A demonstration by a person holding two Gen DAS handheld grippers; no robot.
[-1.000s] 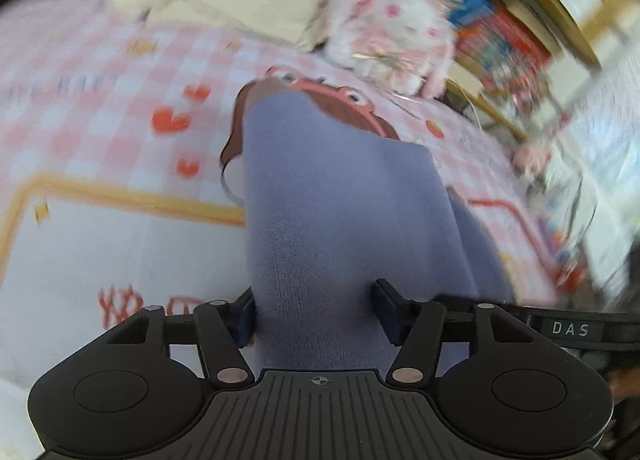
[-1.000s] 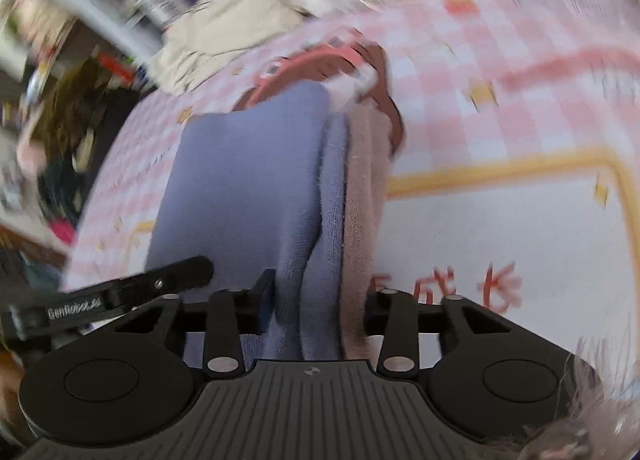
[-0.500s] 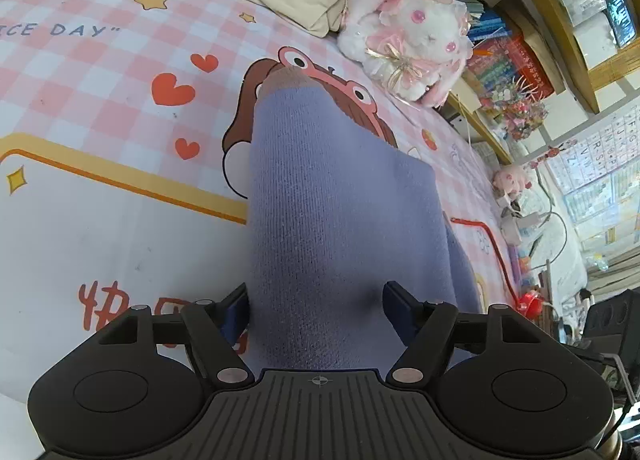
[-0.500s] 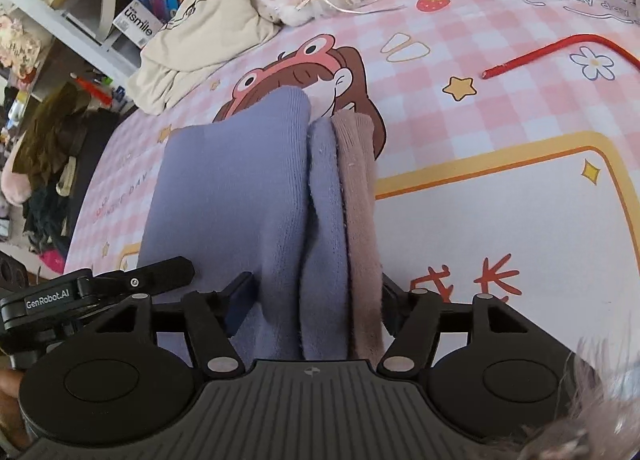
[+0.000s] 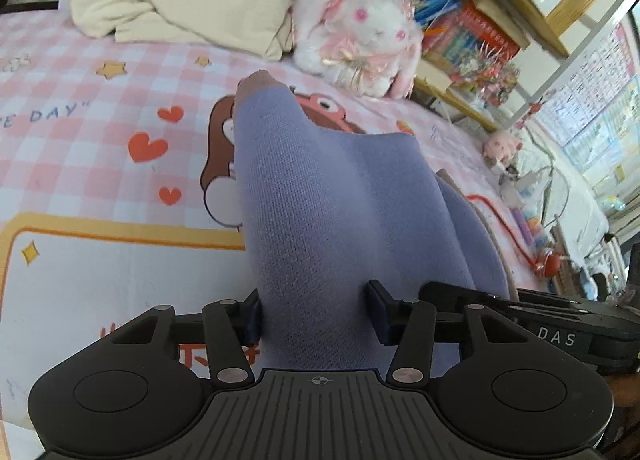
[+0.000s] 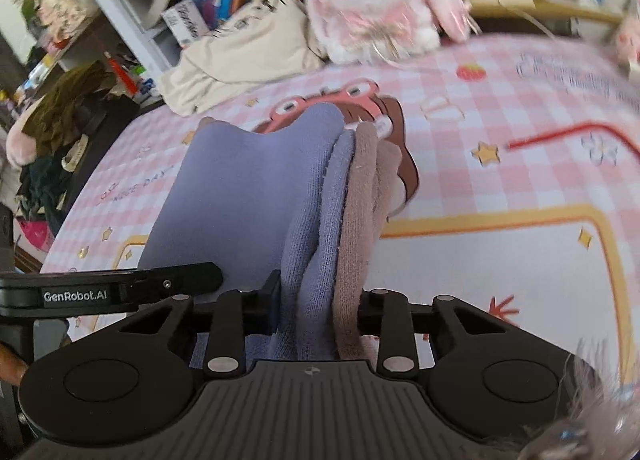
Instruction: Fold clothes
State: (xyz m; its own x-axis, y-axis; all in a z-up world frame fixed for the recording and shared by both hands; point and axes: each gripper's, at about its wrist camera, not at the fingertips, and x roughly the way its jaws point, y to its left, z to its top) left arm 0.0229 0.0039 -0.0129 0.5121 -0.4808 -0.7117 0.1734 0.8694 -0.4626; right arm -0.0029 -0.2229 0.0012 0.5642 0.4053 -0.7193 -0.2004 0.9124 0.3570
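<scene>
Lavender knit garment (image 5: 340, 196), soft and thick, with a beige-pink lining or second layer showing at its edges; folded into a stacked bundle and resting on the pink checked bed cover (image 5: 80, 108), over a printed cartoon face.

Left gripper (image 5: 316, 312): fingers either side of one end of the bundle, closing at this moment, cloth filling the gap and touching both pads. Right gripper (image 6: 318, 302): fingers narrower, also closing, pressed onto the layered edge of the same bundle. Judged purpose: both ends are pinched so the layers stay aligned while the fold is carried or set down; a single grip would probably let the stack splay.

Left wrist view, exclusive content: the smooth outer face of the fold, a single unbroken lavender surface, with only a beige tip at the far end; the right gripper's black body alongside at the lower right; a red cord (image 5: 500, 220) on the cover beyond.

Right wrist view, exclusive content: the open side of the fold, with several lavender and beige layers counted edge-on between the fingers (image 6: 272, 300); the left gripper's arm at the left.

Surroundings, both views: cream garment (image 5: 180, 0) heaped at the head of the bed, unfolded, apart from the bundle; white and pink plush rabbit (image 5: 360, 32) beside it; crowded bookshelves (image 5: 460, 20) behind.
</scene>
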